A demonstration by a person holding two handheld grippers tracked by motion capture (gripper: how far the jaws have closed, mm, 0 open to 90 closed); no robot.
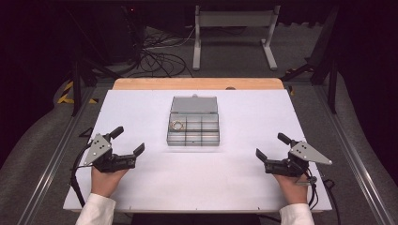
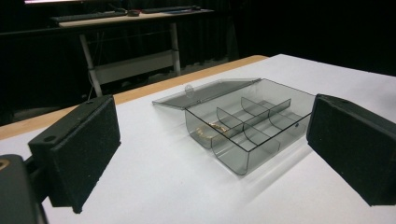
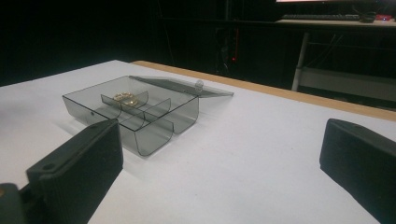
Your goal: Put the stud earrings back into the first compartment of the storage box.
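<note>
**A:** Where do things stand for you right now?

**B:** Your left gripper (image 1: 127, 139) and right gripper (image 1: 270, 145) both rest low over the white tabletop (image 1: 141, 187), one at each side, and both have their fingers spread wide with nothing between them. The clear organizer box (image 1: 193, 131) sits in the middle of the tabletop, well ahead of both grippers and apart from them. Its lid (image 1: 194, 104) is swung fully open and lies flat behind it.

**A:** And what's inside?

**B:** A small gold-coloured ring (image 1: 177, 125), or a little coil, sits in the back-left compartment as you look from above. It is too small for me to tell which. The left gripper view shows it low against the curved floor of that cell (image 2: 208, 129).

**A:** So how should I go in?

**B:** I'd judge the reach is the step in hand. If you pick the ring, use the left gripper, since that cell is on its side. Come down from above rather than along the tabletop, because the dividers (image 2: 247, 122) leave a narrow slot. Narrow your fingers before entering so they clear the walls. The box looks light, so a bump could slide it; you could steady its right wall (image 3: 182, 114) with the right gripper. Close slowly, as the rounded floor may let the ring slip away.
</note>
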